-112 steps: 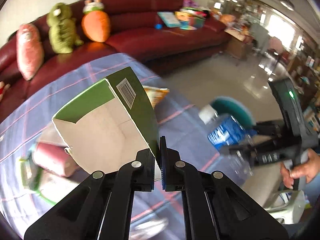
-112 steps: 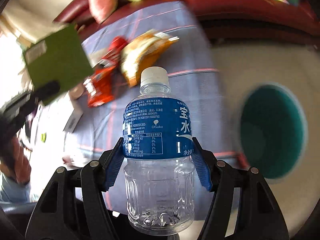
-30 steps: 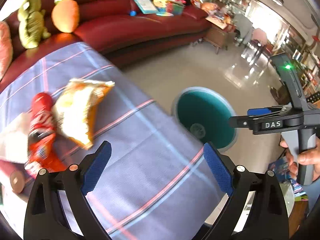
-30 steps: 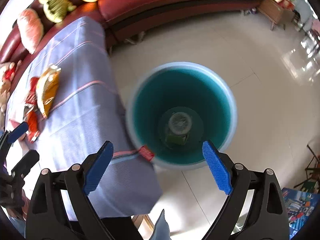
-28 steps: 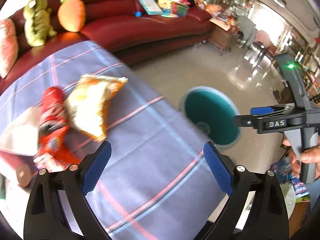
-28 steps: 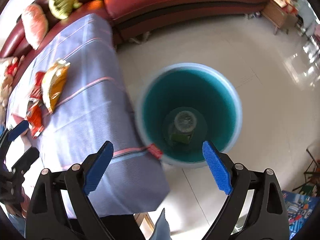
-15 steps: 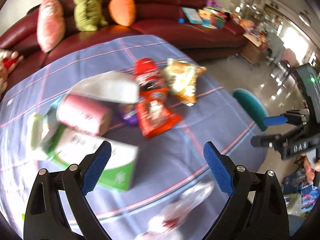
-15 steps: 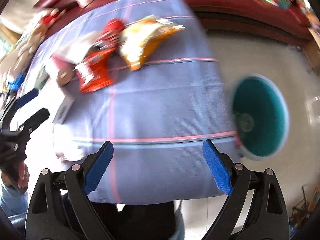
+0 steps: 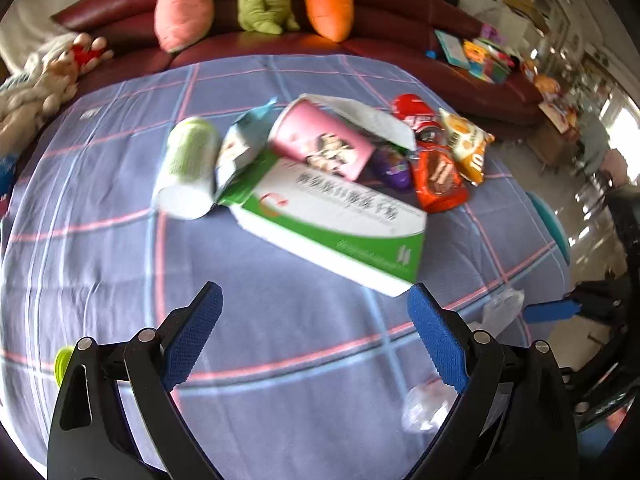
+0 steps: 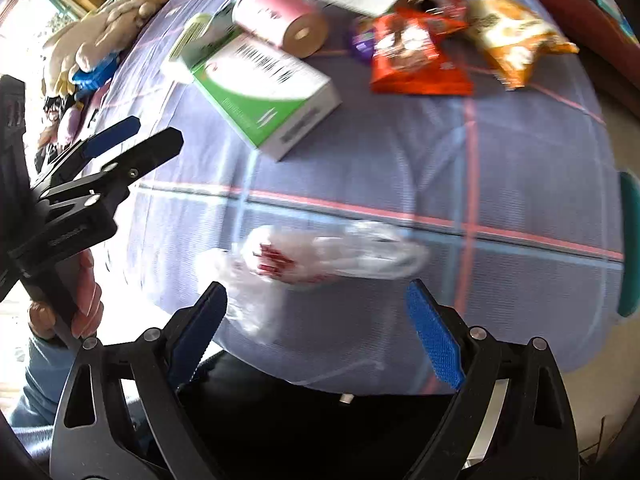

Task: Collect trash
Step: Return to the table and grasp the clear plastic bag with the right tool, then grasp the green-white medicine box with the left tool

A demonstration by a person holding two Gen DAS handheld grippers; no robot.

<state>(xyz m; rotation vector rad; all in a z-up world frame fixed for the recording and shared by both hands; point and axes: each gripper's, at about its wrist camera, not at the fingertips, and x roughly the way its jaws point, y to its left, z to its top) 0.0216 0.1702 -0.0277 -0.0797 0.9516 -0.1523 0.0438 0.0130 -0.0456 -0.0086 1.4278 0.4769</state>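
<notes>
My right gripper [image 10: 316,328] hangs with jaws spread and empty just short of the crumpled plastic bag [image 10: 320,256] at the table's [image 10: 520,184] near edge, its long axis crosswise; my left gripper [image 9: 314,336], equally wide, is farther off.

Smeared print, clipped bin

The green-and-white box [image 9: 336,220] carries lettering too blurred to read, and the teal bin [image 10: 629,244] (only its rim) is cut off by the right wrist view's edge.

Dark red leather sofa [image 9: 400,20] along the back, glossy pale floor [image 9: 576,216] at right, bright daylight
</notes>
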